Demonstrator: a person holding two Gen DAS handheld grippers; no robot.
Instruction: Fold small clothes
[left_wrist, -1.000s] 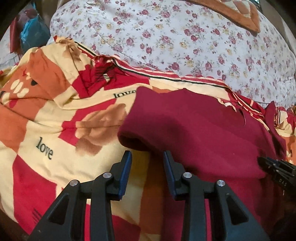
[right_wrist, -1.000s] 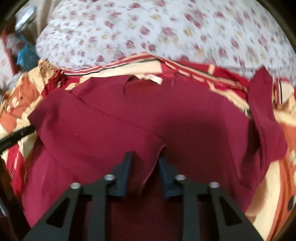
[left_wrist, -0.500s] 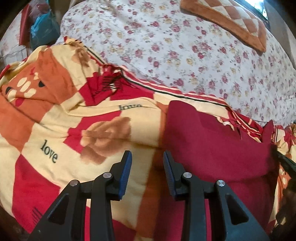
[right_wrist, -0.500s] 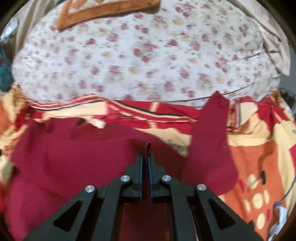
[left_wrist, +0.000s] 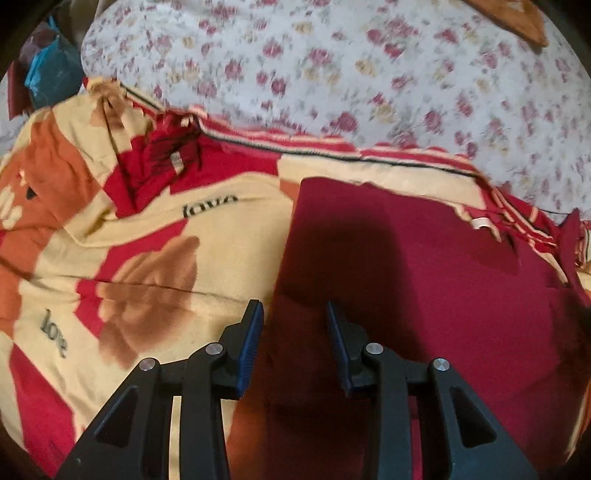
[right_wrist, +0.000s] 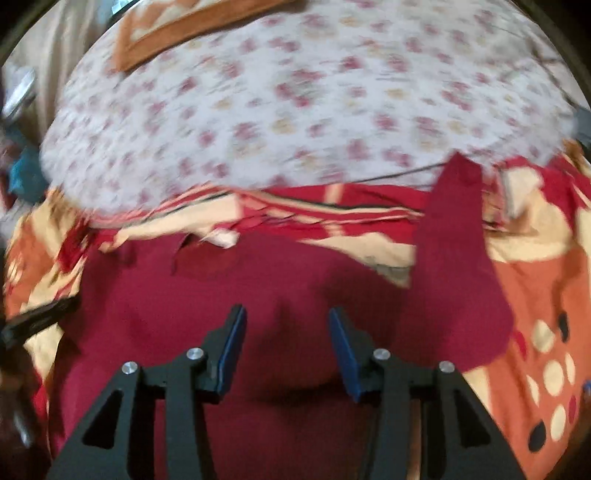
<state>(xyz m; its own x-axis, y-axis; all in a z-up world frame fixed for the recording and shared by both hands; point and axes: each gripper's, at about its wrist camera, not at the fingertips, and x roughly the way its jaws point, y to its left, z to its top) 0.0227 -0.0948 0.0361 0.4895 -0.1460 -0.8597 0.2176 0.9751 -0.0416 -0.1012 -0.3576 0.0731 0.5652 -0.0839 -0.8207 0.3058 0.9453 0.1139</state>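
Bed: covered by a patterned blanket (left_wrist: 155, 258) printed "love", floral sheet (left_wrist: 369, 74) beyond.
Garment: maroon top (left_wrist: 424, 277) lying on the blanket, left side already folded in to a straight edge, right sleeve (right_wrist: 458, 258) flung outward.
Right hand-held gripper (right_wrist: 286, 347): jaws just opened, parted above the cloth, gripping nothing.
Left hand-held gripper (left_wrist: 295, 347): jaws apart over the folded left edge, empty.
Step in hand, judged: right side next.
How to do it well: pinch the sleeve near its end, carry it across level, lay it flat, match the opposite edge.
Risk: bunching under the fold.
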